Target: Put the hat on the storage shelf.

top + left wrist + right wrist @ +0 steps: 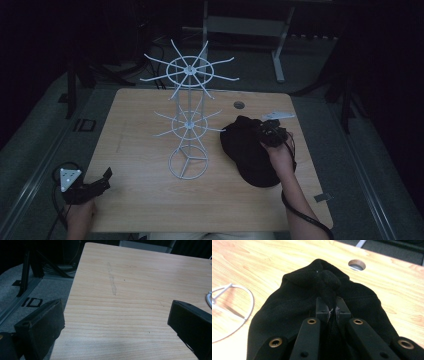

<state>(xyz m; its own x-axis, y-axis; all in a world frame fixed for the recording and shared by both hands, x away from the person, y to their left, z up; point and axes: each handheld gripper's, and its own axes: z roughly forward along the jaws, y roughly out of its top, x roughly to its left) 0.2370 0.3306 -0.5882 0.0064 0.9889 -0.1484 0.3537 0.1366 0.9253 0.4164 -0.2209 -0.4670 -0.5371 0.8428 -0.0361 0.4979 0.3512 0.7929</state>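
The right gripper [331, 312] has its black jaws pinched onto a fold of a soft black cloth cap [299, 302], which lies on the pale wooden table [140, 150] right of a white wire two-tier hook stand [189, 117]. The left gripper [115, 322], jaws wide and holding nothing, hovers at the table's near-left corner.
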